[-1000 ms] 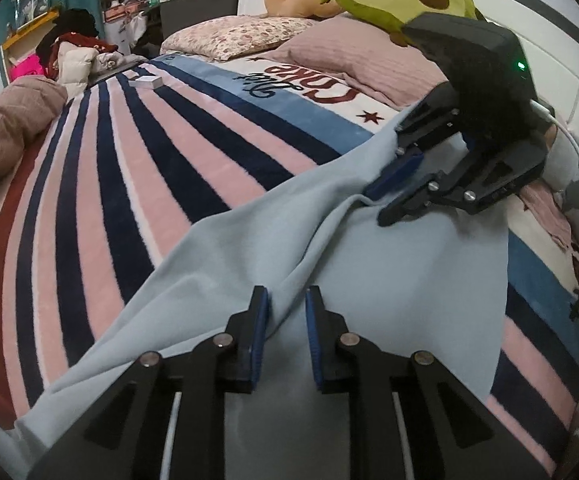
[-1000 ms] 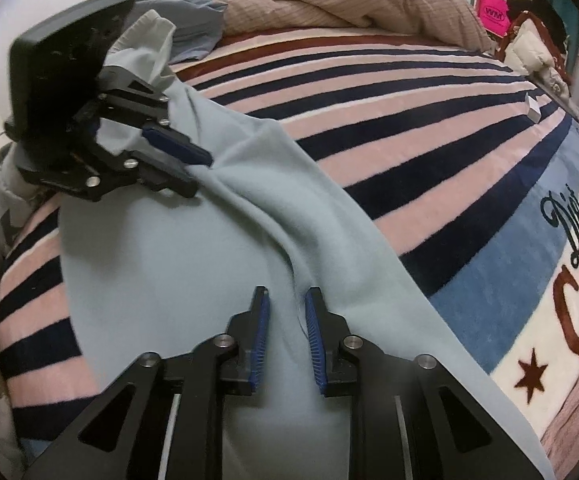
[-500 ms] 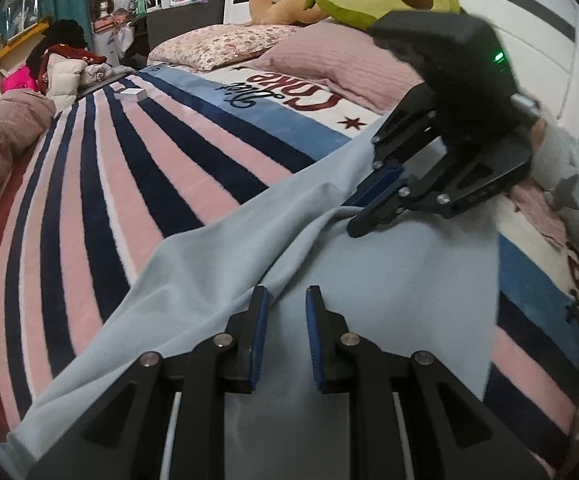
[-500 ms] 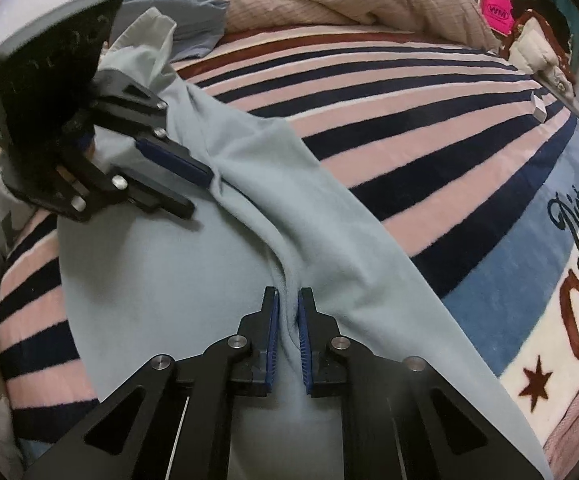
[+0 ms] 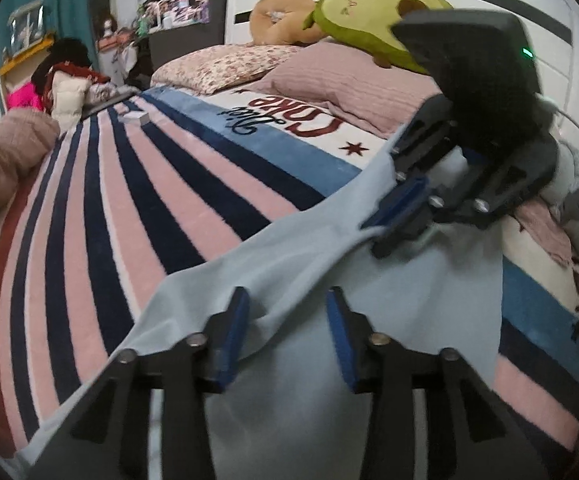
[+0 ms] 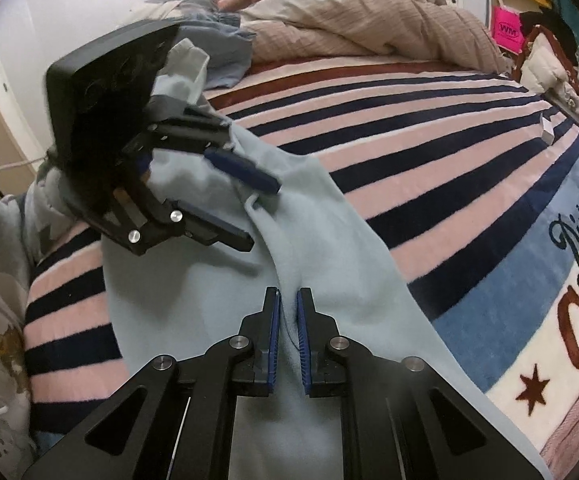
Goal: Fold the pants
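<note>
Since the earlier frames, we see the left gripper fingers spreading and opening further, a raised ridge of cloth between them unpinched, while the right gripper has closed and pinches a fold of the pants. We find the striped plush blanket largest, partly hidden beneath the pale blue, soft-napped pants spread across the bed. Their lower edge is cut off by both views. Behind lie a ribbed pink pillow and an avocado plush.
</note>
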`<state>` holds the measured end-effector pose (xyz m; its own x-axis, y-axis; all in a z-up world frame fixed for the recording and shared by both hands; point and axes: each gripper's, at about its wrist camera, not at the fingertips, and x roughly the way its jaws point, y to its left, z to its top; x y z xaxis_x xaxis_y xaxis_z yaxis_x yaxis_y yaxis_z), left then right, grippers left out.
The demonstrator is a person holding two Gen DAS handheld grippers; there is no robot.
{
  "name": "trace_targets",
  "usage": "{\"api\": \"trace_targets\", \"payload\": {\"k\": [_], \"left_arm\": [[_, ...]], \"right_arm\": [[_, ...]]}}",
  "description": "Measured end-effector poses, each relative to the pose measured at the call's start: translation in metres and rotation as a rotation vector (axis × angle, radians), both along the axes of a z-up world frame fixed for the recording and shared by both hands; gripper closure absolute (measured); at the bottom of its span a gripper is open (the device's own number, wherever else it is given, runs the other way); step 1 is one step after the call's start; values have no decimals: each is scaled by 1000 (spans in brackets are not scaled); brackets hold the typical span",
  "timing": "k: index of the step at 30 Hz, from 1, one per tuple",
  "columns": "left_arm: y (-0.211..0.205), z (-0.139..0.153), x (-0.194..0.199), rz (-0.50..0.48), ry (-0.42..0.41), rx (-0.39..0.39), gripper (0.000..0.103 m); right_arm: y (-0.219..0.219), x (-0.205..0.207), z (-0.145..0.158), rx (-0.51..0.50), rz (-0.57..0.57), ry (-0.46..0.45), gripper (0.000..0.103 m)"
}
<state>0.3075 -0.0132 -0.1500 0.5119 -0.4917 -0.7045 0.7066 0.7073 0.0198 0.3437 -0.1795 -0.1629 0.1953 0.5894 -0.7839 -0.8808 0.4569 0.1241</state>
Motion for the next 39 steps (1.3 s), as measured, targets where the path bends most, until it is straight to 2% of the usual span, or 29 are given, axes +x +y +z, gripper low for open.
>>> {"api": "trace_targets", "payload": {"k": [2, 3, 4, 6, 9, 14, 19, 21, 24, 27, 30, 31, 32, 33, 36, 39], "left_arm": [[0, 1, -2, -4, -8, 2, 82], [0, 0, -3, -2, -6, 9, 94], [-1, -2, -2, 3, 1, 18, 99], [-2, -5, 0, 15, 8, 35, 102], [-1, -1, 3, 66, -27, 30, 103], [3, 7, 20, 143, -34, 8, 103], [2, 8, 30, 155, -9, -12, 103], [3, 8, 34, 182, -19, 0, 103], [-2, 6, 48, 241, -67, 72, 103], [-8, 6, 69, 215, -21, 52, 103], [-2, 9, 71, 206, -2, 21, 103], [-1, 10, 70, 199, -2, 28, 103], [1, 11, 68, 193, -7, 32, 103], [3, 12, 65, 183, -6, 28, 103], [2, 11, 64, 137, 37, -2, 103], [-5, 8, 58, 98, 40, 7, 103]], "right_arm": [[1, 5, -1, 0, -17, 10, 99], [1, 5, -2, -4, -19, 9, 99], [2, 5, -2, -10, -19, 5, 99], [3, 6, -4, -19, -24, 0, 99], [1, 9, -2, -20, -55, -14, 99], [-6, 20, 9, 5, -149, -57, 101], [-3, 21, 4, -10, -125, -23, 101], [-1, 23, 4, -19, -140, -38, 101], [-3, 32, 4, -38, -232, -74, 101], [-8, 39, -1, -44, -258, -45, 101], [-9, 39, 0, -18, -224, 6, 98], [-9, 39, 0, -11, -217, 19, 84], [-9, 38, -1, -15, -209, 29, 61], [-8, 36, -2, -31, -201, 30, 54], [0, 29, -9, -82, -146, 35, 52], [6, 11, -7, -91, -47, 28, 58]]}}
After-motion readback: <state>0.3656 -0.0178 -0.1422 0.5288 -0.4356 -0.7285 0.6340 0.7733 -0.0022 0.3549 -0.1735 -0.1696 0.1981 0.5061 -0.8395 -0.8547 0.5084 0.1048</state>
